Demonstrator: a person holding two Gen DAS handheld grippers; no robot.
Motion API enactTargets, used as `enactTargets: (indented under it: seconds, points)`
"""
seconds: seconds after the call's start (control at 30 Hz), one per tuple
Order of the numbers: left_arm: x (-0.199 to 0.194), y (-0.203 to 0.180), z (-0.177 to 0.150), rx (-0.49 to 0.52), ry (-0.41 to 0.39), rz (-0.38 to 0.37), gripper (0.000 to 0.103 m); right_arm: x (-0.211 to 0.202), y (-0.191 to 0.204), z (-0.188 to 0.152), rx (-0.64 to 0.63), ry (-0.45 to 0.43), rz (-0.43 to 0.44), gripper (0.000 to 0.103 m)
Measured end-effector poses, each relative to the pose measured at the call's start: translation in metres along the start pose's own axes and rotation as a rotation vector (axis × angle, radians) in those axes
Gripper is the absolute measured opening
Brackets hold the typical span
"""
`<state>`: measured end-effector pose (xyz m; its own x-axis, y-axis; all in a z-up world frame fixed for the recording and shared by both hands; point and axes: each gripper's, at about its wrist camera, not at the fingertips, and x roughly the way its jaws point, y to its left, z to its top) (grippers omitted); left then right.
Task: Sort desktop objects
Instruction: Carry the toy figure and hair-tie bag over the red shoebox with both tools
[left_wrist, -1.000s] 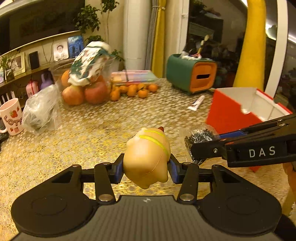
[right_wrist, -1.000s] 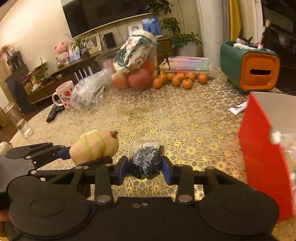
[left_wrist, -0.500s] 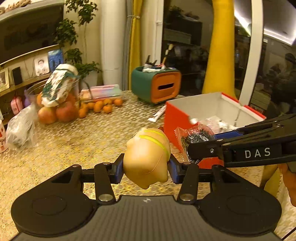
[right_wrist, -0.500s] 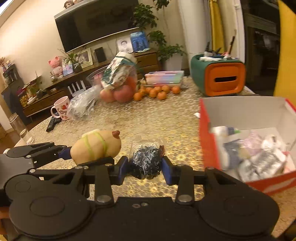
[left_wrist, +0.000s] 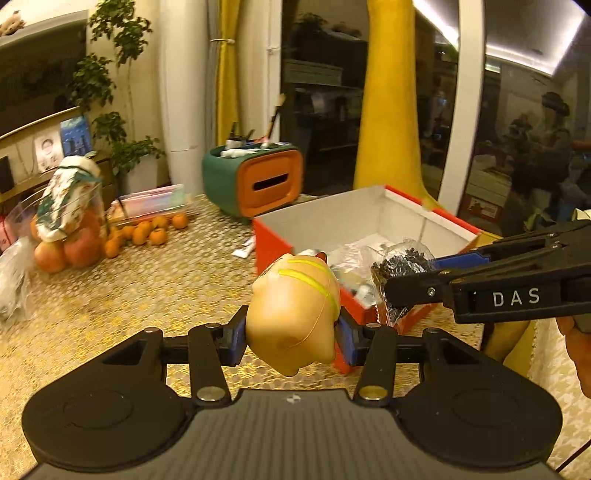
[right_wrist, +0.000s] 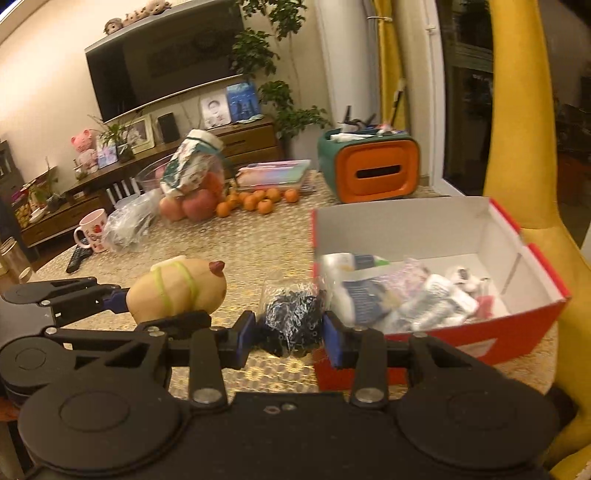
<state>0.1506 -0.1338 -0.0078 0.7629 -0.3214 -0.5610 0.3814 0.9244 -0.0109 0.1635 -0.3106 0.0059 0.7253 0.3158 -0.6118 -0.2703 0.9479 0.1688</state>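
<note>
Carry step: your left gripper (left_wrist: 291, 328) clamps toy (left_wrist: 295, 317), right gripper (right_wrist: 288, 332) clamps bag (right_wrist: 291, 317). Box (right_wrist: 517, 328) at 2 o'clock; next, move over it, release.

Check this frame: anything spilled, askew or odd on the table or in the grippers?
Nothing looks spilled or damaged. The left hand-held gripper holds a tan toy, the right hand-held gripper a small bag of black bits, both near the open red box. A small tube lies loose on the table beside the box.
</note>
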Motion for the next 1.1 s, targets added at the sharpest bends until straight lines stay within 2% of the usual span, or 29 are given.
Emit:
enactTargets:
  seconds: [0.3, 0.6, 1.1]
  points:
    - [0.022, -0.044, 0.014, 0.067, 0.013, -0.054, 0.047, -0.018, -0.043, -0.001, 0.022, -0.025, -0.05, 0.038]
    - [0.051, -0.077, 0.032, 0.129, 0.024, -0.091, 0.047, -0.017, -0.085, 0.004, 0.049, -0.024, -0.101, 0.038]
    - [0.114, -0.086, 0.058, 0.169, 0.104, -0.106, 0.047, 0.027, -0.135, 0.026, 0.084, -0.004, -0.149, 0.038]
